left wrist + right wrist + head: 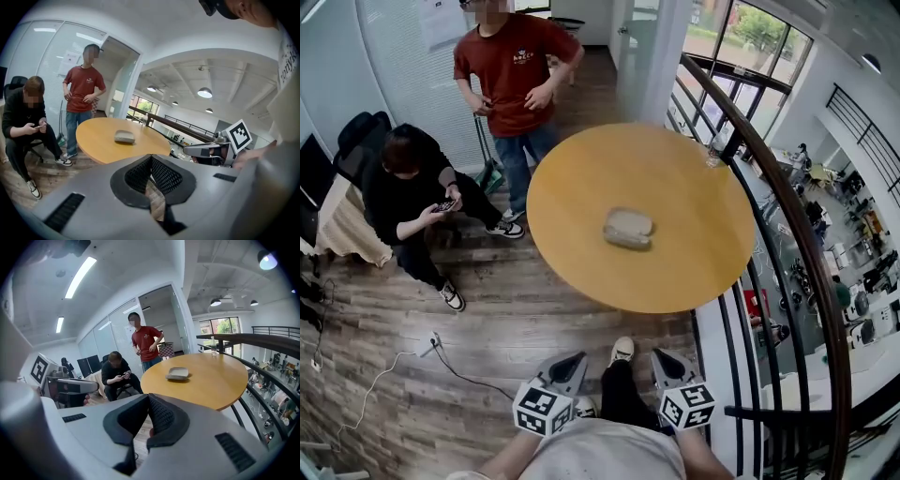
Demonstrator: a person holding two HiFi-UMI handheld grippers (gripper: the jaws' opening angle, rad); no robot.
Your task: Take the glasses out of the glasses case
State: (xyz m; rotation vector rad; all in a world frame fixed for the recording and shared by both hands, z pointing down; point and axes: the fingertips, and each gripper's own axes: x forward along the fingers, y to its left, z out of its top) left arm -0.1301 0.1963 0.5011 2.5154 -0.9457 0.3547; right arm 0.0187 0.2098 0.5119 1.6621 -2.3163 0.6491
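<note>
Nothing started yet: the glasses case (628, 228) lies closed on the counter (581, 178), untouched. The left hand-held gripper (151, 158) and right hand-held gripper (148, 397) hang well short of the case, jaws together, empty. Opening it and lifting the glasses remain.

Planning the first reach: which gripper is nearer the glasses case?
Right, slightly: the right gripper is short of the glasses case, nearly in line; left gripper equally far back, further left.

The round table (675, 178) is seen as smooth, satin-finished wood. At its middle, the glasses case (628, 228) appears matt grey and cloth-like. Under the table, grained wooden floor planks (506, 328) are shown; beside the table, a dark glossy handrail (807, 246).
</note>
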